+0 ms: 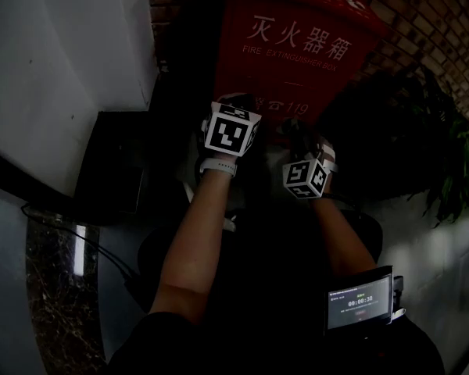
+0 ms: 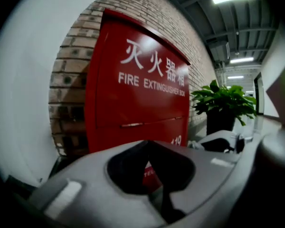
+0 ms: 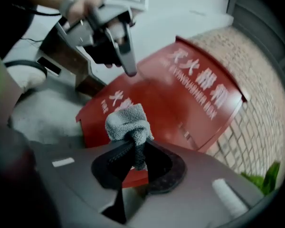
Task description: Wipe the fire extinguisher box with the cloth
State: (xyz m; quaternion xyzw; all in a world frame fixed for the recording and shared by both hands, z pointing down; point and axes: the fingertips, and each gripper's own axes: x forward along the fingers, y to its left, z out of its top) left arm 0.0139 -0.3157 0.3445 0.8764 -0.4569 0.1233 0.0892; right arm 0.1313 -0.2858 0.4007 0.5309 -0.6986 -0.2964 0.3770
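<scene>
The red fire extinguisher box [image 1: 297, 45] stands against the brick wall, with white lettering on its front [image 2: 142, 84]. My right gripper [image 3: 135, 144] is shut on a bunched grey cloth [image 3: 127, 121], held close in front of the lower part of the box [image 3: 190, 103]. In the head view it [image 1: 303, 148] hovers low before the box. My left gripper [image 2: 149, 145] is shut with nothing between its jaws and points at the box front. It [image 1: 236, 104] sits just left of and above the right one. From the right gripper view the left gripper [image 3: 128, 63] shows above the cloth.
A potted green plant [image 1: 445, 170] stands right of the box [image 2: 225, 99]. A white wall [image 1: 55, 69] rises at the left, with a dark low case [image 1: 113, 162] at its foot. A small screen device [image 1: 359, 301] hangs near my right forearm.
</scene>
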